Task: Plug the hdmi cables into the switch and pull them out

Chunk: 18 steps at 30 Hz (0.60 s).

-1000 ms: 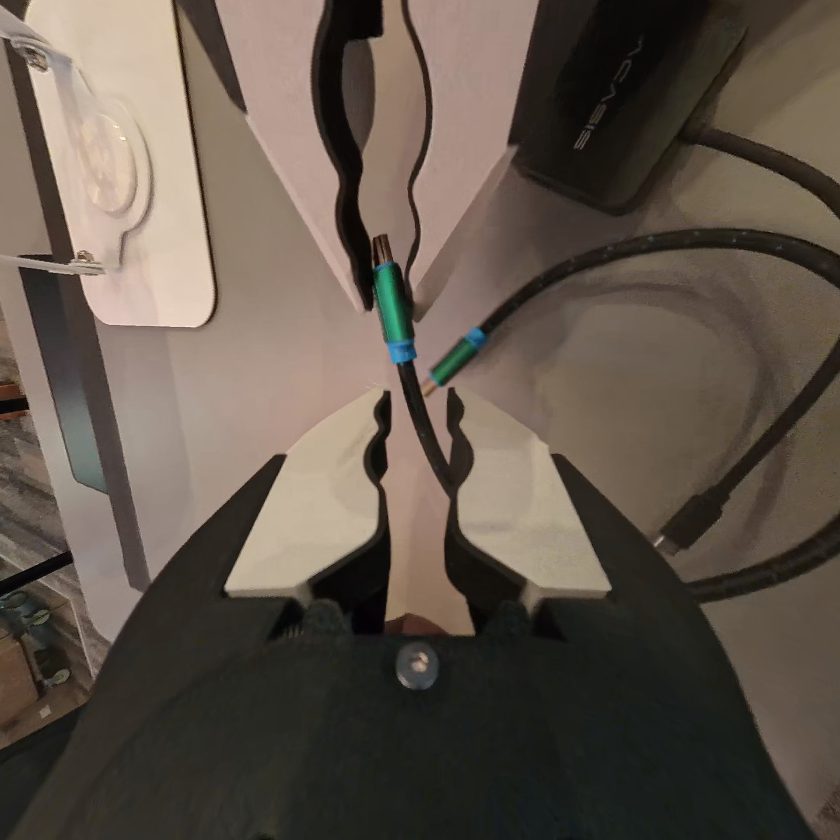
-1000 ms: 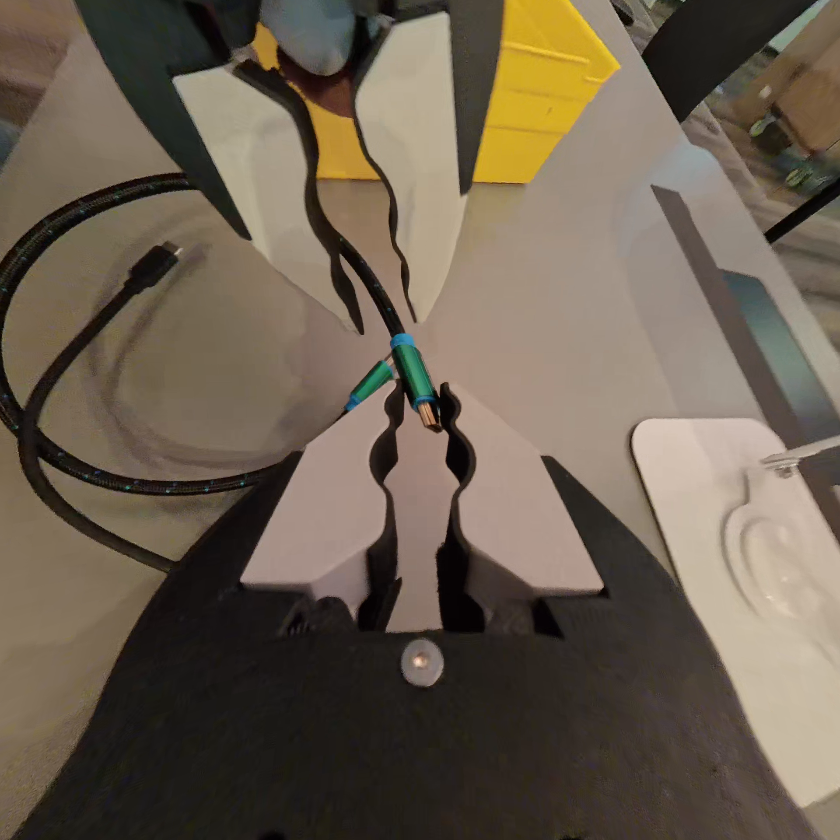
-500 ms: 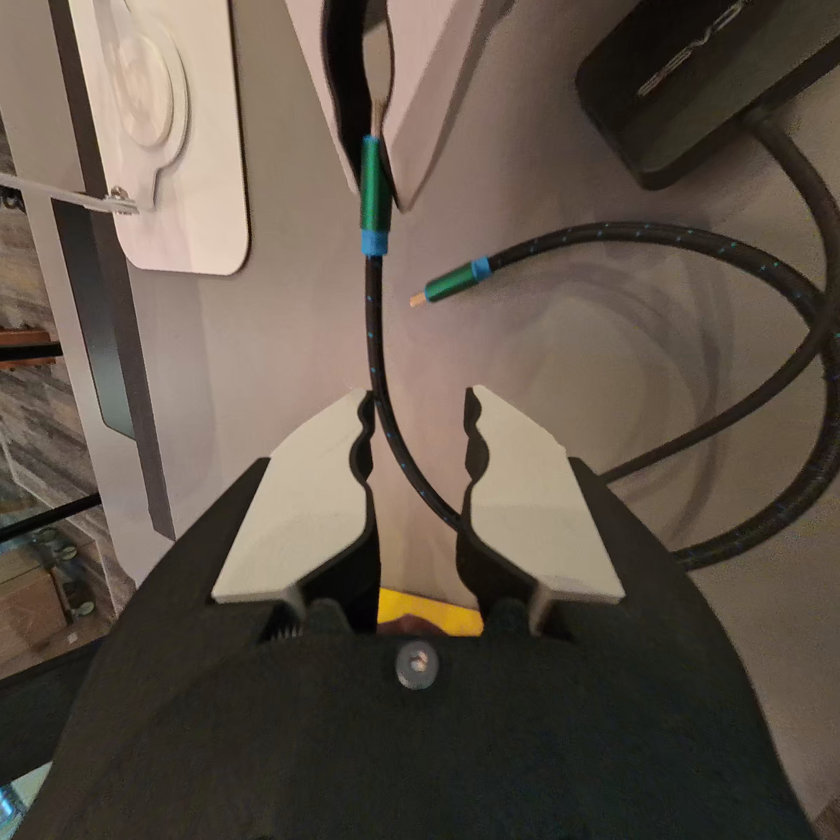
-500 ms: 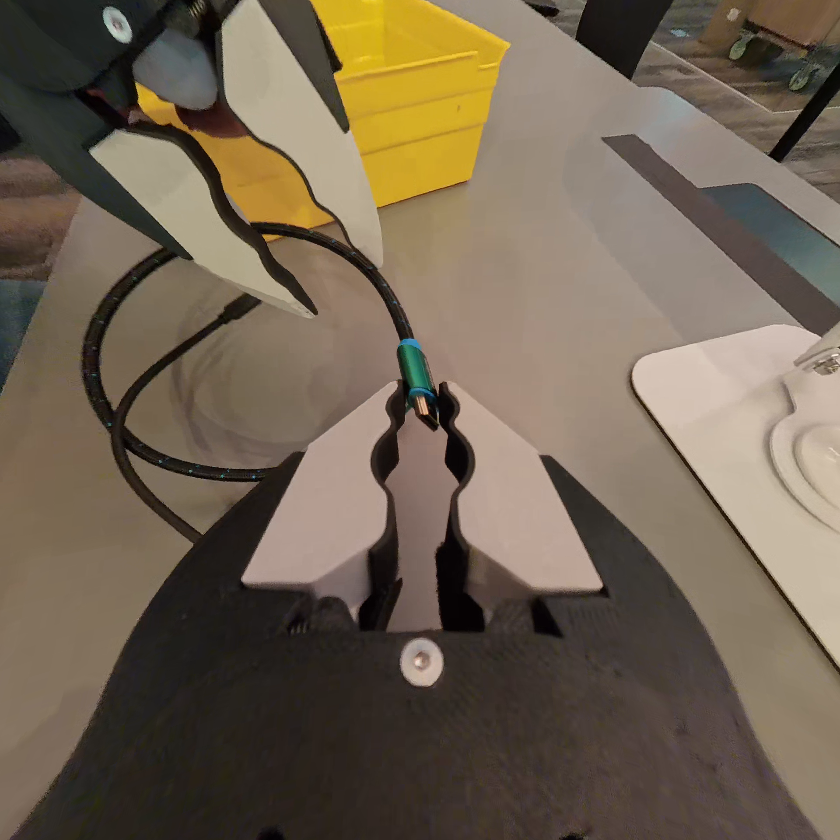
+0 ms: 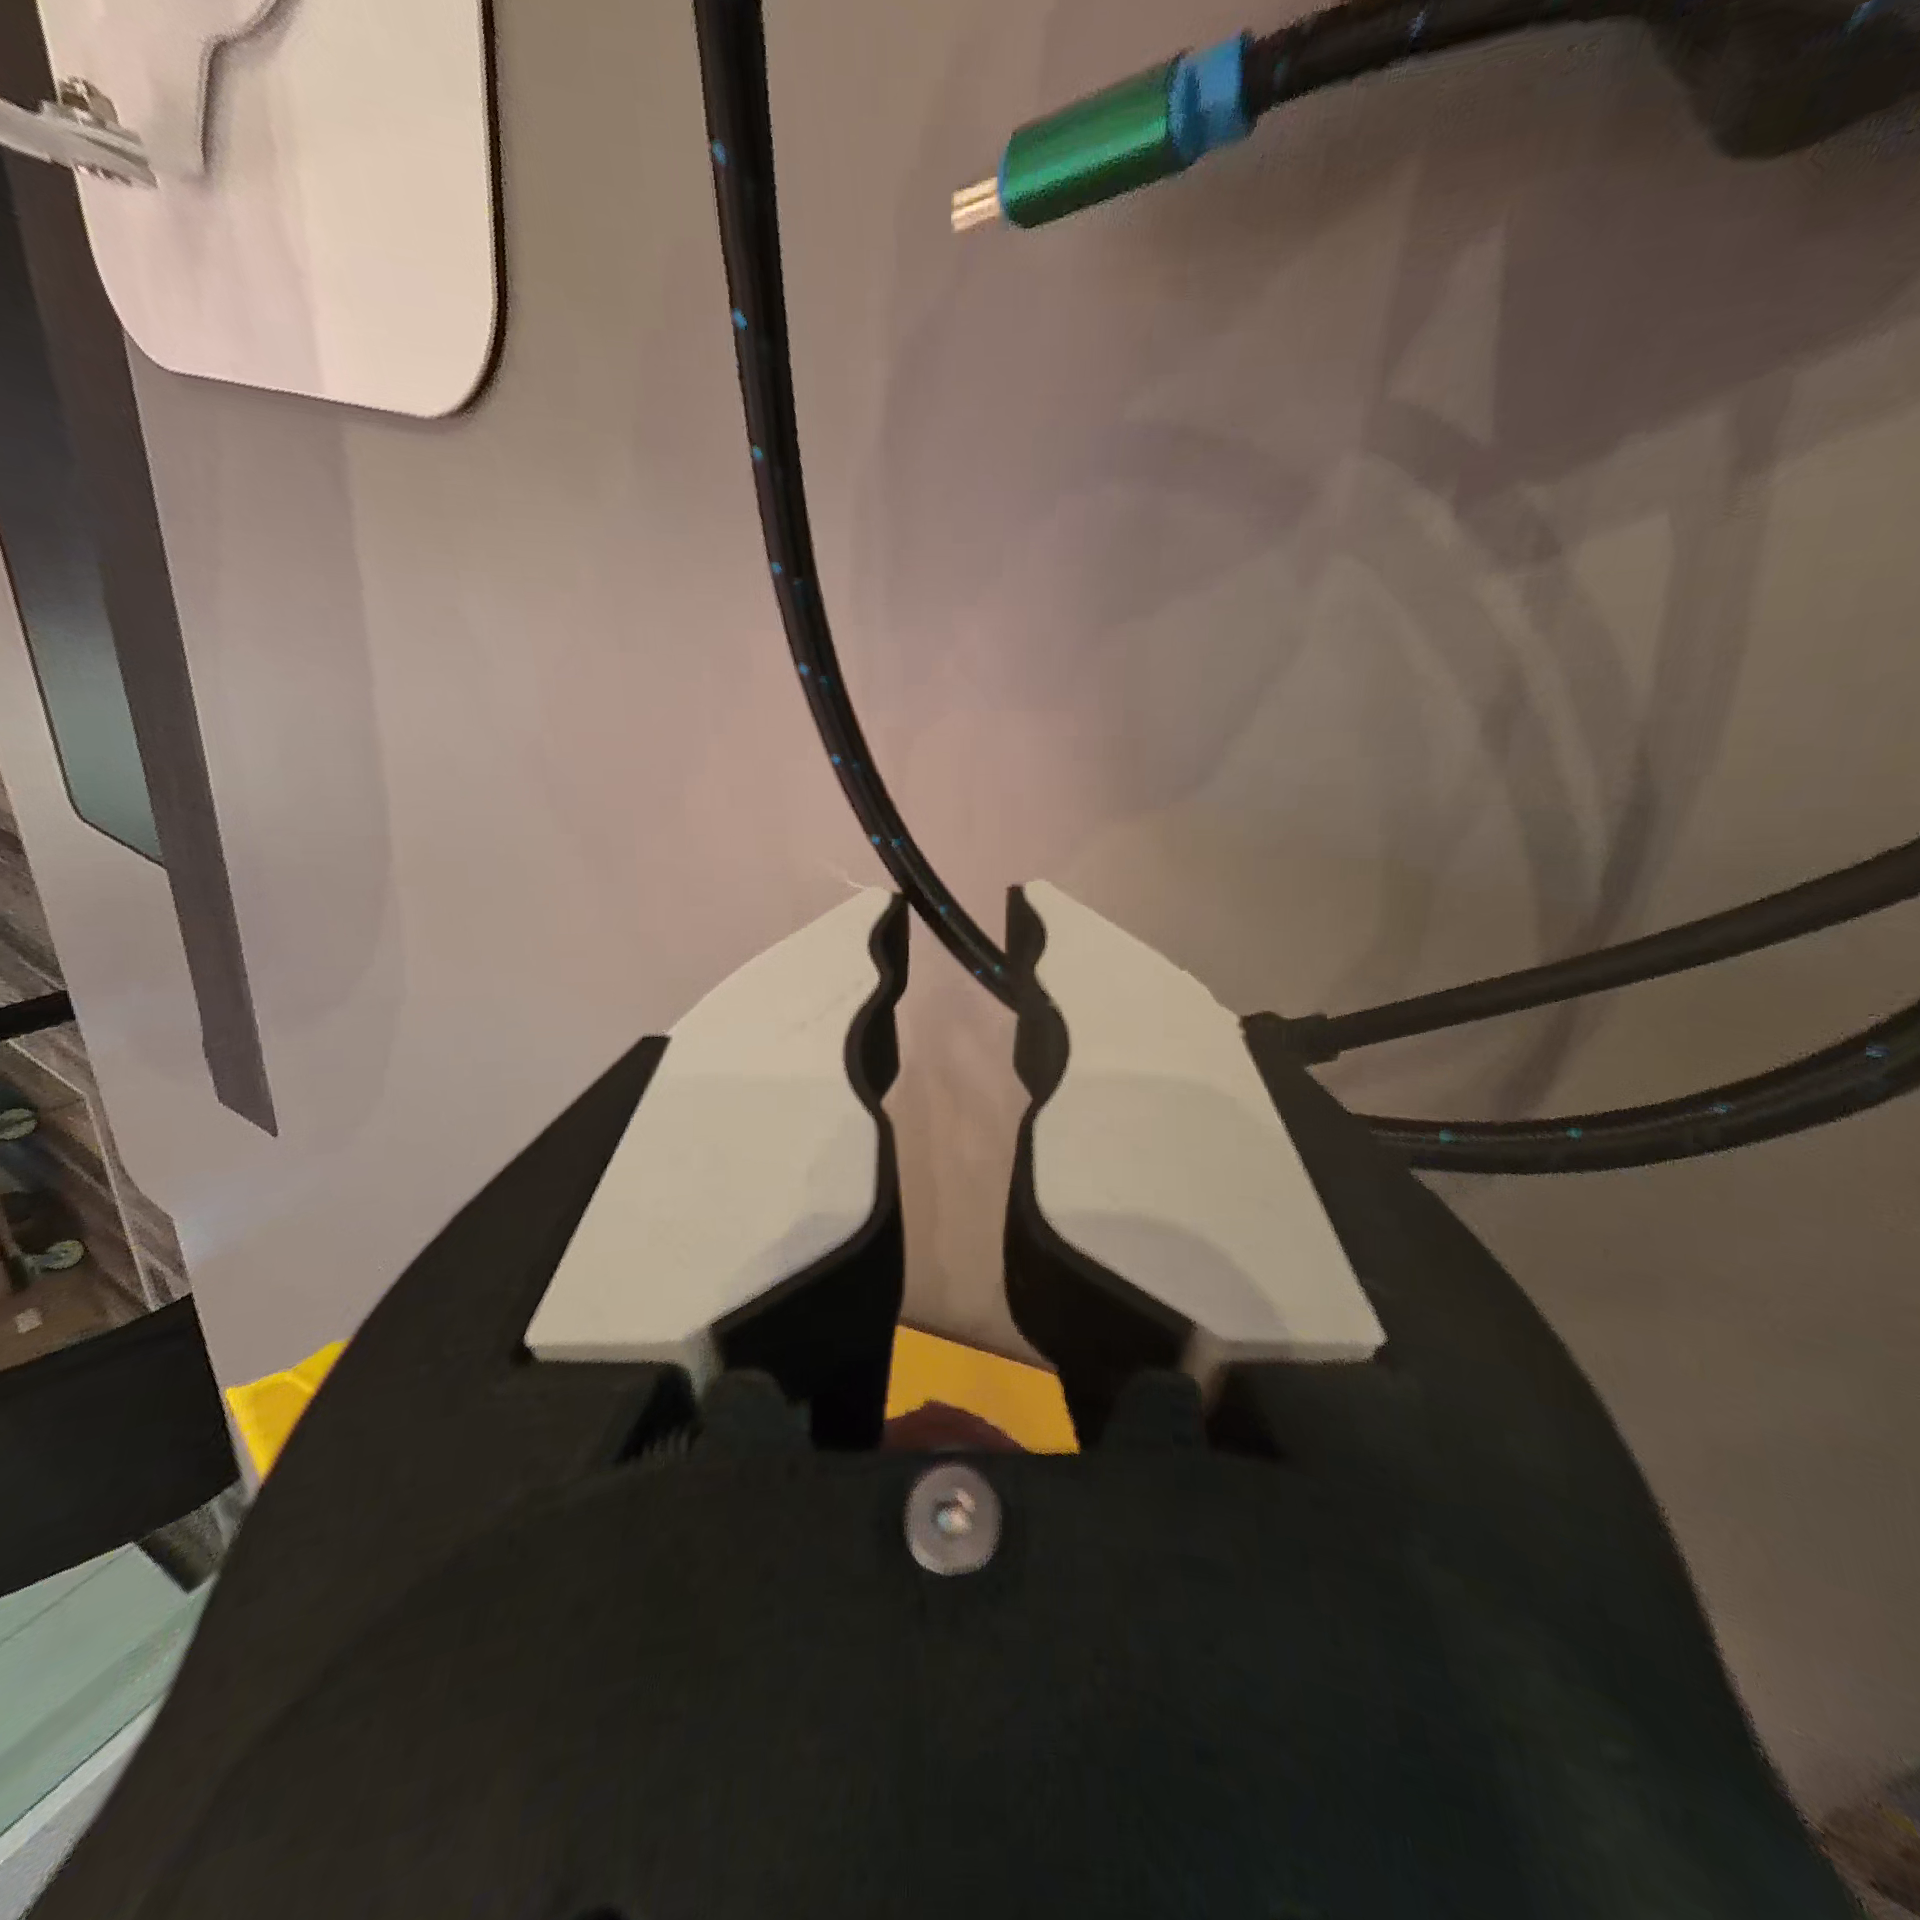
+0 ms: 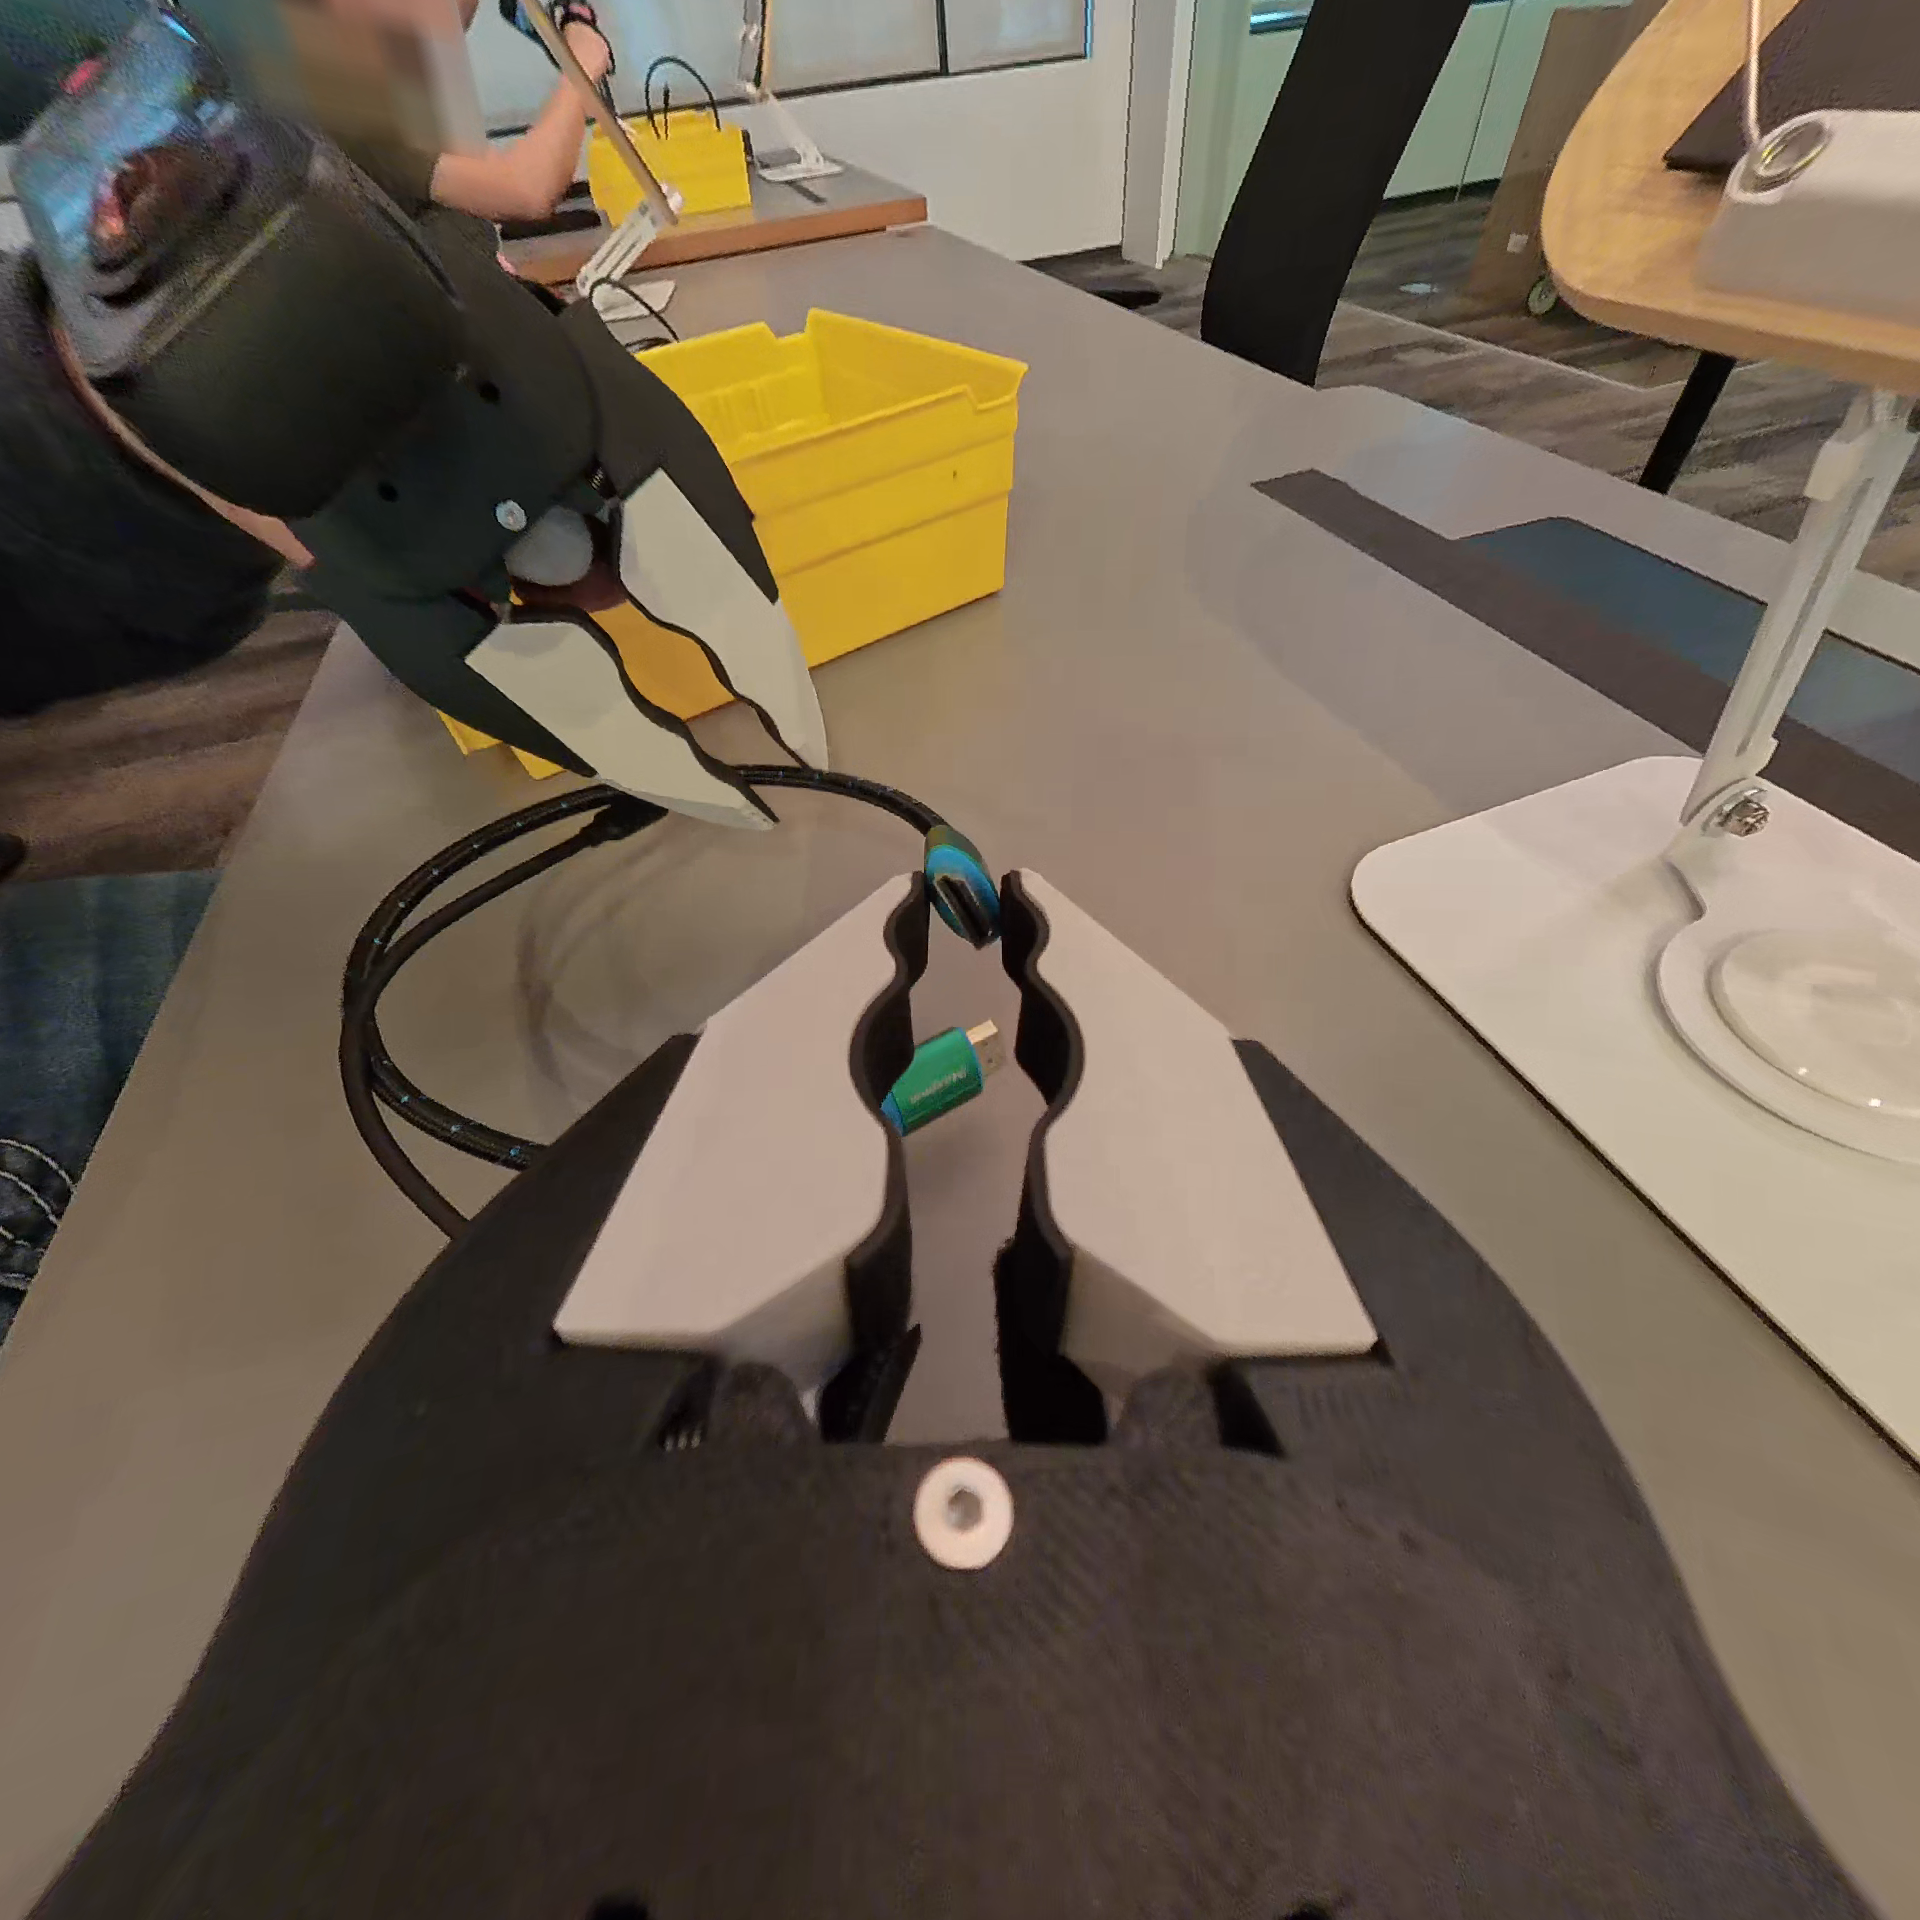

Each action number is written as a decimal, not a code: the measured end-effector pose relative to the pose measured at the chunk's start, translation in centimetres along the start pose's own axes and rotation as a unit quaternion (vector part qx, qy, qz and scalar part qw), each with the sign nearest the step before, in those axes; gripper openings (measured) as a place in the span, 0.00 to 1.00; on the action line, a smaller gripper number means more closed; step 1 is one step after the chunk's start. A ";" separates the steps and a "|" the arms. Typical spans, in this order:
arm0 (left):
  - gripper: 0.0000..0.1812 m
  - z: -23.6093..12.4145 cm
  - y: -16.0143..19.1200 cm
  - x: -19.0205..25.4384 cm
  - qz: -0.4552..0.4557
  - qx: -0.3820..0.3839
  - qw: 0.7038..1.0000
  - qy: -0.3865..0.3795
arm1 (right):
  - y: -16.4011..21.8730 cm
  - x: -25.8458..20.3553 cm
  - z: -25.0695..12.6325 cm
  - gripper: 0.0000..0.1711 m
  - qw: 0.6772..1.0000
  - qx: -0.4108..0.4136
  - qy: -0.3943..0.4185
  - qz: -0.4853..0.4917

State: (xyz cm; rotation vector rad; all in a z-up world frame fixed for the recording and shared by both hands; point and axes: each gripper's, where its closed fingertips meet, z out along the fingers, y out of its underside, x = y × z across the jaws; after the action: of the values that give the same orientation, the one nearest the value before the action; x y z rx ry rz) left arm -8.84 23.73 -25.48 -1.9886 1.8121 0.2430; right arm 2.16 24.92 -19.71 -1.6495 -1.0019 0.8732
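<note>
Grip check: right claw [image 6: 961,904] pinches green plug [image 6: 962,896] at the very tips, so reseat deeper before insertion; left claw [image 5: 956,914] slightly open, cable [image 5: 774,520] loose between; second plug [image 6: 940,1081] on tabletop [image 6: 1195,727]; switch unseen.

The HDMI cable [image 5: 790,582] was black braid flecked with blue. Its plug [image 6: 961,896] and the second plug [image 5: 1101,156] were metallic green with blue collars, the second one gold-tipped. Each gripper [image 5: 956,914] [image 6: 961,904] had a black body, pale grey fingers [image 5: 748,1122] and black wavy inner edges. The bin [image 6: 862,488] was bright yellow, the tabletop [image 6: 1143,675] grey, the stand base [image 6: 1538,935] white.
</note>
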 end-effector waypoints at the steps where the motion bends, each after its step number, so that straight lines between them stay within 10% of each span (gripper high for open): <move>1: 0.09 0.1 -0.1 0.0 -0.003 0.003 1.000 0.002 | -0.1 -0.1 -0.1 0.07 1.000 0.004 -0.002 -0.001; 18: 0.17 1.2 0.5 2.1 0.002 -0.022 0.999 0.049 | 0.0 0.6 -0.3 0.07 1.000 0.006 0.013 0.012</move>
State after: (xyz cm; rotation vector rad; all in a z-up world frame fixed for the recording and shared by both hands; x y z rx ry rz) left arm -8.87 22.33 -27.50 -2.0600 1.8864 0.1913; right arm 2.66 25.37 -19.65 -1.6621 -0.9593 0.8695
